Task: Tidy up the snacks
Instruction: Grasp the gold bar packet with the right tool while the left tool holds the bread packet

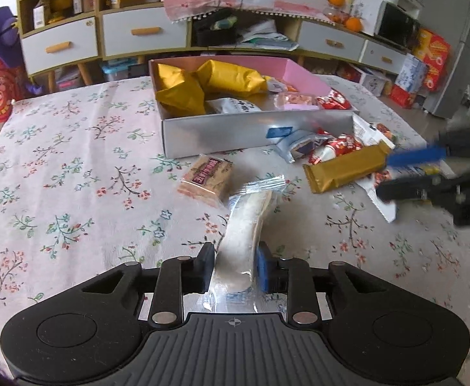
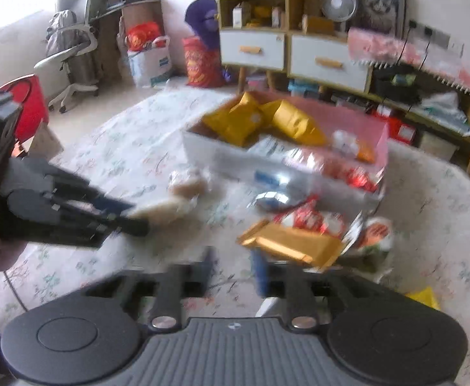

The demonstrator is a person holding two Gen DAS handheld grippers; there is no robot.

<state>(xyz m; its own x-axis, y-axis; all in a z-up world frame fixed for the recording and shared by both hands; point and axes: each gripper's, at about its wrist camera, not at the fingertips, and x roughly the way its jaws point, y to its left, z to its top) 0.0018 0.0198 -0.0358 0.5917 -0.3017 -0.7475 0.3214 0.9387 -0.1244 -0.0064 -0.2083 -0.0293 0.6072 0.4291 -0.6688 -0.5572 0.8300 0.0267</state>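
Note:
My left gripper (image 1: 235, 254) is shut on a long pale snack in clear wrap (image 1: 248, 222), which sticks out forward above the floral tablecloth. The right wrist view shows that gripper (image 2: 137, 215) at the left with the pale snack (image 2: 167, 209) in it. My right gripper (image 2: 233, 257) stands open, with only tablecloth showing in the gap. A gold bar (image 2: 293, 247) lies just right of its blue finger. In the left wrist view the right gripper (image 1: 386, 175) is at the gold bar's (image 1: 344, 170) right end. The white box (image 1: 222, 128) behind holds gold bags (image 1: 183, 90) and small packets.
A brown wrapped biscuit (image 1: 207, 177) lies in front of the box. Red-and-white candies (image 1: 338, 148) and a blue-and-white packet (image 1: 299, 144) are piled beside the box's right corner. Drawer cabinets (image 1: 145, 32) stand beyond the table. A yellow packet (image 2: 424, 296) lies at the right.

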